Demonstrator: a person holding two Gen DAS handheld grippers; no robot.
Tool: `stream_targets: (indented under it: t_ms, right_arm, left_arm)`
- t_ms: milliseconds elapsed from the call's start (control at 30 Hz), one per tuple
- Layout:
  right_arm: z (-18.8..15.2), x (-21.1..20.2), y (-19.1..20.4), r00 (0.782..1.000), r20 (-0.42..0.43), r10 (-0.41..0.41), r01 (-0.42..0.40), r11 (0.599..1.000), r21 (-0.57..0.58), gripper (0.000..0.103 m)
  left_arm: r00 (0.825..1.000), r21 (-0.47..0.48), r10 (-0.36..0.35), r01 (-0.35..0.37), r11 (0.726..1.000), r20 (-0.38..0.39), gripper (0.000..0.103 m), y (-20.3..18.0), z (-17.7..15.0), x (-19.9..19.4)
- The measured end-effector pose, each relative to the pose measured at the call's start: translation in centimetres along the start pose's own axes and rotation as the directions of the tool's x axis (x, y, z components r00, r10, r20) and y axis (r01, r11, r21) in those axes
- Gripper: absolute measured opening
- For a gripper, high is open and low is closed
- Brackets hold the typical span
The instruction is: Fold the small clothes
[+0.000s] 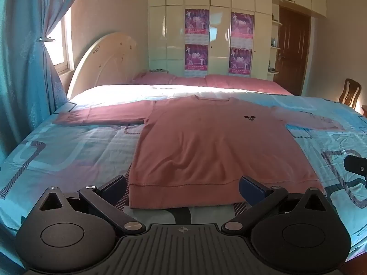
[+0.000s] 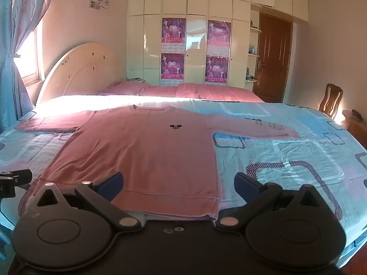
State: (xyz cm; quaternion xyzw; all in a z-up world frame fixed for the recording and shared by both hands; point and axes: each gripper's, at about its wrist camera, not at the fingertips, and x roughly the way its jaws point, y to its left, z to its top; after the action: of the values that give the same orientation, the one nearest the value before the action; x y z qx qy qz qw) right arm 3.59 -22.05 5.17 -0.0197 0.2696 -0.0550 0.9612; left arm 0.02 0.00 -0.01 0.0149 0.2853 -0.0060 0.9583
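Note:
A pink long-sleeved sweater (image 1: 201, 142) lies flat, front up, on the blue patterned bedspread (image 1: 68, 151), both sleeves spread sideways, hem toward me. A small dark emblem marks its chest. My left gripper (image 1: 183, 188) is open, hovering just in front of the hem's left corner. The sweater also shows in the right wrist view (image 2: 142, 151). My right gripper (image 2: 179, 184) is open and empty, in front of the hem's right corner. Each view shows a bit of the other gripper at its edge.
A pink quilt (image 1: 229, 81) and a cream headboard (image 1: 103, 57) lie beyond the sweater. A cream wardrobe (image 1: 218, 34) with posters stands behind. A blue curtain (image 1: 25, 68) hangs left. A wooden chair (image 2: 331, 100) stands at the right.

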Motion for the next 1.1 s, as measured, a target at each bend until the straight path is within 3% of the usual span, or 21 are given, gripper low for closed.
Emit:
stream_targets:
  t_ms: [1100]
  right_arm:
    - [0.3,-1.2,0.0,1.0,0.015,0.003,-0.003,1.0,0.002,0.102]
  left_arm:
    - [1.0,-0.006,-0.005,0.005,1.0,0.006,0.103,0.4,0.2,-1.1]
